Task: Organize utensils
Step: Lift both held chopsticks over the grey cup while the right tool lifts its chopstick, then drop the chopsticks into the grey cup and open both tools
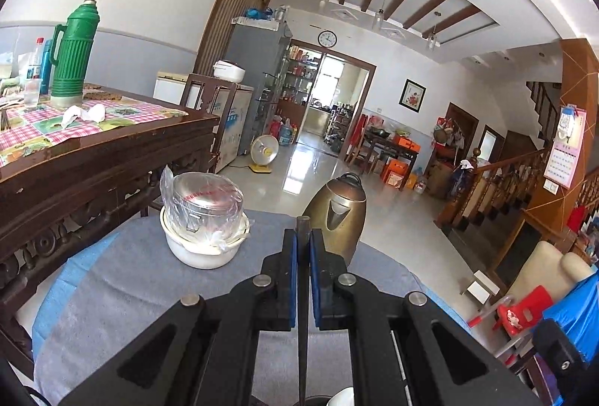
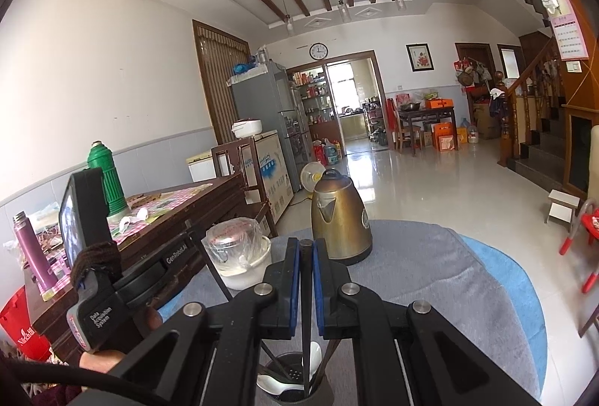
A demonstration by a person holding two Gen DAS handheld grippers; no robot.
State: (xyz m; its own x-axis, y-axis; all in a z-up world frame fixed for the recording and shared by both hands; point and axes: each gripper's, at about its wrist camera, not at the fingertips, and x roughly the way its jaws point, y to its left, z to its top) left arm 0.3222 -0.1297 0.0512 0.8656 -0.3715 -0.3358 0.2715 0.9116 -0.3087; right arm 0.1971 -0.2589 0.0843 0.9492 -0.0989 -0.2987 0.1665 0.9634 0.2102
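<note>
- Left claw is clamped narrow on a dark chopstick — upright, its lower end probably over the holder's rim.
- Right claw pinches another chopstick, its tip down in the grey utensil holder with a white spoon.
- Beyond, on the cloth-covered table: a wrapped steel pot in a white bowl — then a brass kettle.

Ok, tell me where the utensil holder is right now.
The utensil holder shows at the bottom centre of the right wrist view, on the grey cloth directly below the right gripper, with a white spoon and dark chopsticks inside.
</note>
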